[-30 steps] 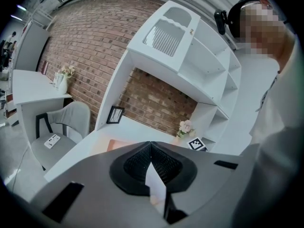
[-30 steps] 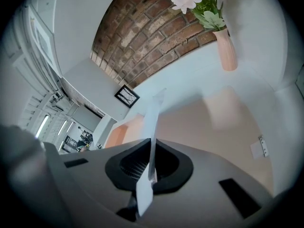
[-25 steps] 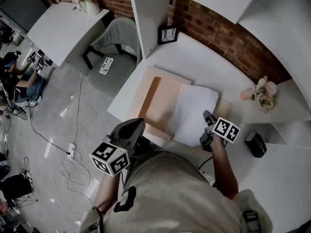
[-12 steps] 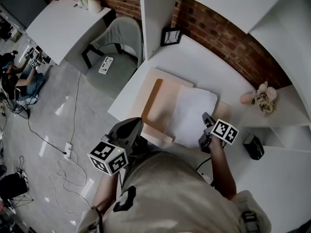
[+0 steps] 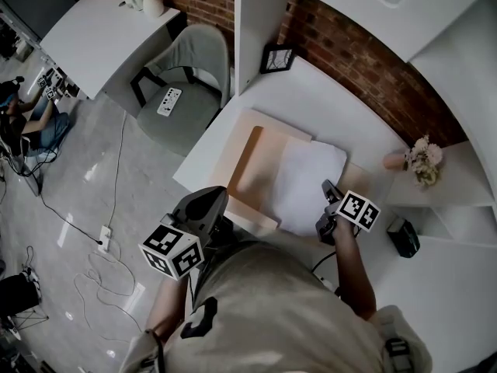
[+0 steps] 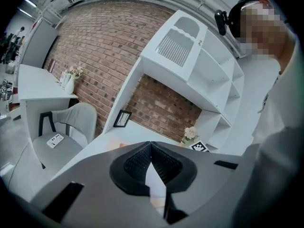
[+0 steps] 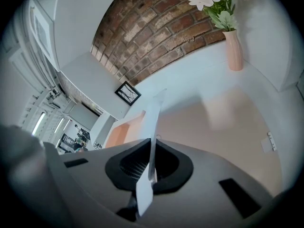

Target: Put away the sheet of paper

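A white sheet of paper [image 5: 309, 183] lies over the right half of an open peach folder [image 5: 255, 168] on the white desk [image 5: 326, 103]. My right gripper [image 5: 330, 189] is shut on the sheet's near right corner. In the right gripper view the sheet [image 7: 153, 120] runs edge-on between the jaws of that gripper [image 7: 151, 148], lifted off the folder. My left gripper [image 5: 220, 196] hangs at the desk's front edge by the folder's near left corner. Its jaws [image 6: 151, 145] meet at the tips with nothing between them.
A pink vase of flowers [image 5: 418, 157] and a small black object [image 5: 404, 235] stand at the desk's right end. A picture frame [image 5: 277, 58] leans at the back. Left of the desk is a grey chair [image 5: 180, 76] with a remote [image 5: 168, 102]; cables [image 5: 109, 243] trail on the floor.
The head view has drifted slightly. Both grippers, the sheet and the folder keep the same places relative to each other.
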{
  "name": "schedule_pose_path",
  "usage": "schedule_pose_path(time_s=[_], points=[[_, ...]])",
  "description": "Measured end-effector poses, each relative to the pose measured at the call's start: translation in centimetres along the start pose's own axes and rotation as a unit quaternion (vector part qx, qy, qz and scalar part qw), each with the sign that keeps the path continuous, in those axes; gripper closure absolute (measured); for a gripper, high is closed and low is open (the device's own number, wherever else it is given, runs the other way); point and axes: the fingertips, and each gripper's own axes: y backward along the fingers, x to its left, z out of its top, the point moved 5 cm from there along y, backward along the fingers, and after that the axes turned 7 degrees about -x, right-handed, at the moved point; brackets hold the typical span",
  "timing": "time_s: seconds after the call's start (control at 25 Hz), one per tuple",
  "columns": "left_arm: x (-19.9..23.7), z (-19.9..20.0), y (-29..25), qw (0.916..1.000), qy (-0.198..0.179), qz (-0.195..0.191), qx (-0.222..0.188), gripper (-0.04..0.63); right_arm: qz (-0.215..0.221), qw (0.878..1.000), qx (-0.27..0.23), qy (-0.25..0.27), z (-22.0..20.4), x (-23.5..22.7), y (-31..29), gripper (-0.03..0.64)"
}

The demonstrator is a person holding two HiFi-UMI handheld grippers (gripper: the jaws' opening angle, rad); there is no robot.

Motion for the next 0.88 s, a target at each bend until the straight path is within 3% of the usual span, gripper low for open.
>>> schedule_pose_path(time_s=[0.88], points=[[3.9, 0.5, 2.8, 0.9997, 0.018, 0.002, -0.014, 0.58, -0.016, 1.0, -0.008, 0.002, -1.5, 2.8, -0.8, 0.589]])
